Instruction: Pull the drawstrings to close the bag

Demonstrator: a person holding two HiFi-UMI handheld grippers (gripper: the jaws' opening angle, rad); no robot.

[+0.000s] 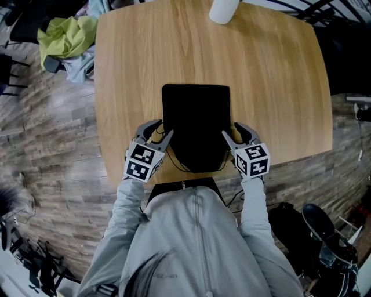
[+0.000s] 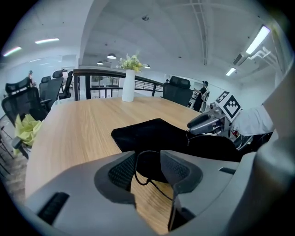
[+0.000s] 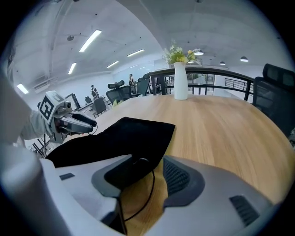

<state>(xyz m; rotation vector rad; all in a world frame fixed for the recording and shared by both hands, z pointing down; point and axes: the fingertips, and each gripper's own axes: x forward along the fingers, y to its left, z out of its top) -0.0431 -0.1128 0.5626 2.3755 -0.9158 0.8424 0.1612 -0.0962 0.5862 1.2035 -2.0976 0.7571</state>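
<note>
Flanking the near end of the black bag (image 1: 196, 125), L gripper (image 1: 157, 132) and R gripper (image 1: 236, 132) both stand w/ jaws spread, pinching nothing. A drawstring (image 2: 135, 177) loop lies slack btwn each pair, possibly brushing a pad. Bag lies flat, centred on the wooden table (image 1: 272, 75); white vase (image 1: 223, 10) at far edge.
</note>
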